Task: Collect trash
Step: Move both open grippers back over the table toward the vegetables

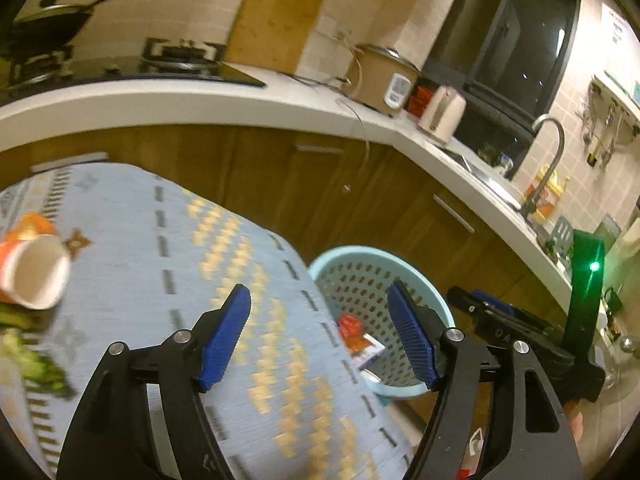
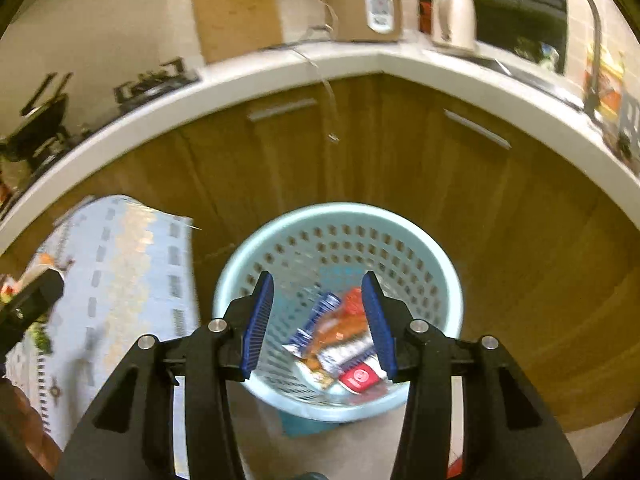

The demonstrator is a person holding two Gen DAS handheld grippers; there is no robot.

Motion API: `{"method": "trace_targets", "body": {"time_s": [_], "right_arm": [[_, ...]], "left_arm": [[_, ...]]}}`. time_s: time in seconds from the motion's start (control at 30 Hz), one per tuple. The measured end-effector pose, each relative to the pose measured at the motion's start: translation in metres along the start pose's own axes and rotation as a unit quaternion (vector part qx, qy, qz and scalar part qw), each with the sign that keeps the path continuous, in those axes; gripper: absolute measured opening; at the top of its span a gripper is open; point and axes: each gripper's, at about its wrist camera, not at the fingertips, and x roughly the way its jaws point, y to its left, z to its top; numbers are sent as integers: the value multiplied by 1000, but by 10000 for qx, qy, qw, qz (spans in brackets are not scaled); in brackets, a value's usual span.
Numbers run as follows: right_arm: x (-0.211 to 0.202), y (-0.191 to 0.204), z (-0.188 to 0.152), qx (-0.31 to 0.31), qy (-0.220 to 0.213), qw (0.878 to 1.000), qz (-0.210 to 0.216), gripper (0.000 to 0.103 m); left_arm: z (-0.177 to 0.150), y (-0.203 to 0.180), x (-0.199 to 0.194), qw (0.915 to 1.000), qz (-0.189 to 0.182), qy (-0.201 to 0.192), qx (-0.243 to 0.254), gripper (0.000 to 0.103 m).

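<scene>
A light blue perforated waste basket (image 2: pixel 424 248) stands on the floor by the wooden cabinets. Several wrappers (image 2: pixel 340 340) lie in its bottom, blue, orange and red. My right gripper (image 2: pixel 318 322) hangs open above the basket with nothing between its blue pads. My left gripper (image 1: pixel 320 334) is open and empty over the edge of the table (image 1: pixel 132 224), which has a blue patterned cloth. The basket (image 1: pixel 372 256) shows to its right. An orange and white paper cup (image 1: pixel 34 276) lies tipped at the table's left, with green scraps (image 1: pixel 36 364) below it.
A white L-shaped counter (image 1: pixel 288 92) runs behind, with a cutting board (image 1: pixel 276 16), rice cooker (image 1: pixel 380 76), kettle (image 1: pixel 442 114), stove (image 1: pixel 176 58) and sink tap (image 1: pixel 554 160). Wooden cabinet doors (image 2: pixel 520 240) close in behind the basket. The other gripper's body (image 1: pixel 520 332) sits right of my left gripper.
</scene>
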Motion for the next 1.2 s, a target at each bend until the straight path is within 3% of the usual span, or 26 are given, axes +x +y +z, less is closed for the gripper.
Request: {"method": "trace_targets", "body": {"time_s": [0.37, 0.7, 0.93, 1.1, 1.2], "right_arm": [[-21, 122, 3, -821, -181, 9912, 1024, 42], [-7, 226, -32, -1594, 299, 9691, 1857, 42], [-1, 265, -49, -1936, 638, 9523, 2270, 42], [11, 291, -63, -2204, 927, 9385, 2492, 43], [15, 302, -69, -2373, 961, 9328, 2535, 52]], "left_arm": [[5, 70, -91, 9936, 899, -657, -207, 69], [-11, 147, -151, 9766, 1881, -925, -472, 68], [-33, 201, -157, 9662, 2262, -790, -950, 67], [-47, 218, -142, 9641, 2344, -624, -1077, 59], [-53, 224, -136, 9649, 2293, -551, -1156, 50]]}}
